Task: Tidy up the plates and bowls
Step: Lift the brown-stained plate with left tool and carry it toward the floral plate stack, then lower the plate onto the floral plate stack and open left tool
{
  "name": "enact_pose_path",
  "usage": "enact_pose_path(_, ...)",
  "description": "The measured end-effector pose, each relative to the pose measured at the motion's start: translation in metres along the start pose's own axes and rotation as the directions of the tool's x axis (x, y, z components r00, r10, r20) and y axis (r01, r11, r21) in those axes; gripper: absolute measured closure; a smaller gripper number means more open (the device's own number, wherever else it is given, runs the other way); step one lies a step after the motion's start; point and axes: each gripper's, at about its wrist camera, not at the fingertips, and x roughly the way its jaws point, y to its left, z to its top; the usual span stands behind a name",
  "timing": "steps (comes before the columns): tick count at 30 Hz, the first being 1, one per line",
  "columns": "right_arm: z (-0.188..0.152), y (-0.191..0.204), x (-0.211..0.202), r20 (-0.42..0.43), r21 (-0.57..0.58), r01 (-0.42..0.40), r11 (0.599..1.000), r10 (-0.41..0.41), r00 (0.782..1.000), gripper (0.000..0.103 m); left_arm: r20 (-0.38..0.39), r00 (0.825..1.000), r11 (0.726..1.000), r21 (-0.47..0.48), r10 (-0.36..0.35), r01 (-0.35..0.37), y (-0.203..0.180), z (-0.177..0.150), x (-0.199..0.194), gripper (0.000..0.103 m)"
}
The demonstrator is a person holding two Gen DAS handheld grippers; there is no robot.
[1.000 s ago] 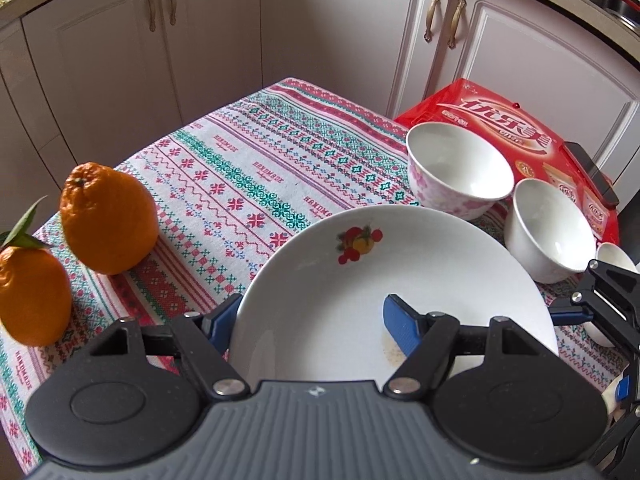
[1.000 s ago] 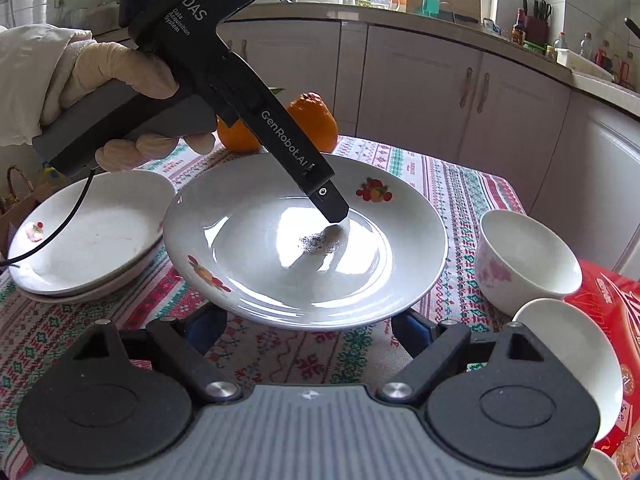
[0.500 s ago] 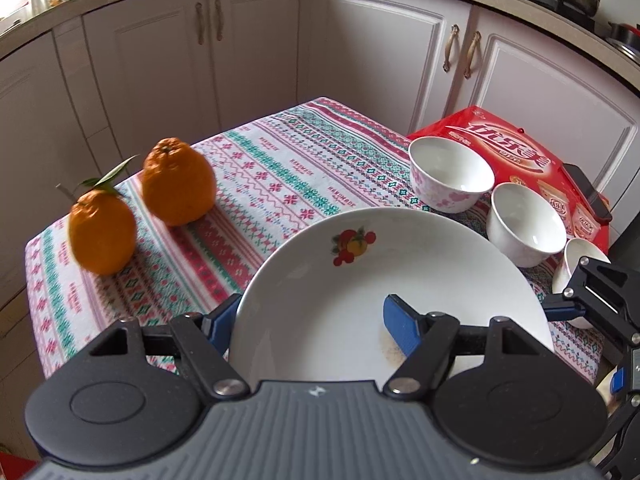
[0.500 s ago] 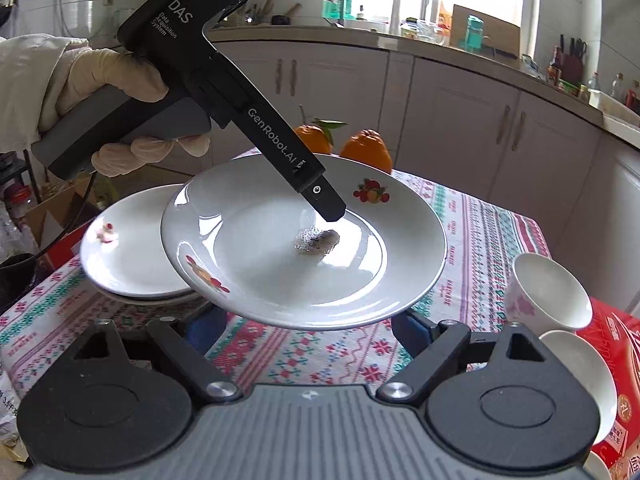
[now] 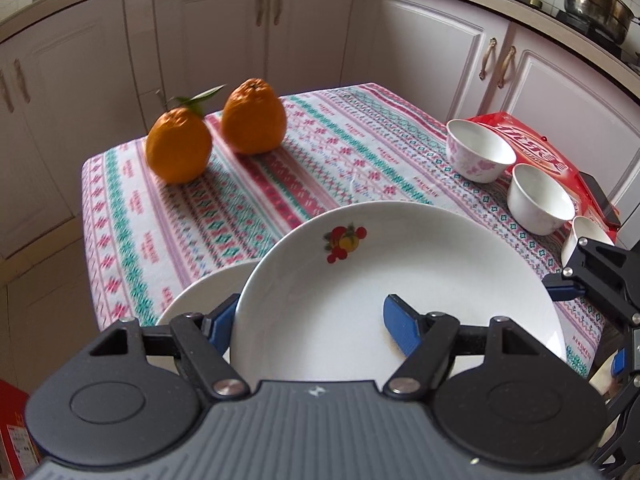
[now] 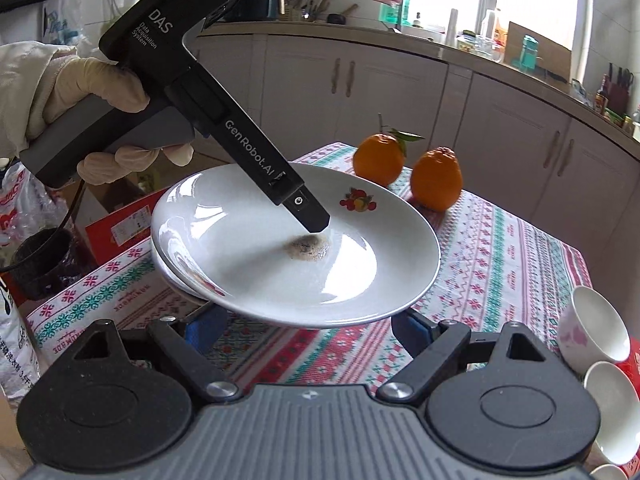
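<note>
At the far left of the right wrist view, a gloved hand (image 6: 100,120) grips the handle of the left gripper (image 5: 308,318), whose fingers clamp the rim of a white plate (image 5: 400,280), one blue pad (image 5: 400,324) lying on the inside face and the other under the outside edge. The plate, printed with a small fruit motif and carrying a brown smudge near its middle, hangs above the patterned tablecloth (image 5: 248,200) and overlaps a second white plate (image 5: 204,292) that lies lower, just to its left. Behind them two oranges (image 5: 216,136) sit side by side on the cloth. The right gripper (image 6: 308,332) waits beneath the plate's near edge with its jaws wide apart, holding nothing. Further right, three white bowls (image 5: 516,176) stand in a row beside a red packet (image 5: 532,148).
</note>
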Motion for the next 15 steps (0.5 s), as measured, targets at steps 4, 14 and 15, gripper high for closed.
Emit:
enact_pose_path(4, 0.004, 0.012, 0.008, -0.020, -0.026, -0.017, 1.000, 0.017, 1.000, 0.011, -0.005, 1.000, 0.999, -0.035, 0.002, -0.002, 0.013, -0.014, -0.001, 0.029)
enact_pose_path(14, 0.011, 0.028, 0.024, -0.057, -0.059, -0.024, 0.998, 0.021, 0.998, 0.011, -0.013, 1.000, 0.997, -0.077, -0.014, 0.013, 0.034, -0.033, 0.003, 0.029)
enact_pose_path(15, 0.011, 0.028, 0.024, -0.059, -0.059, -0.024, 0.998, 0.020, 0.998, 0.011, -0.014, 1.000, 0.997, -0.080, -0.017, 0.016, 0.036, -0.034, 0.004, 0.029)
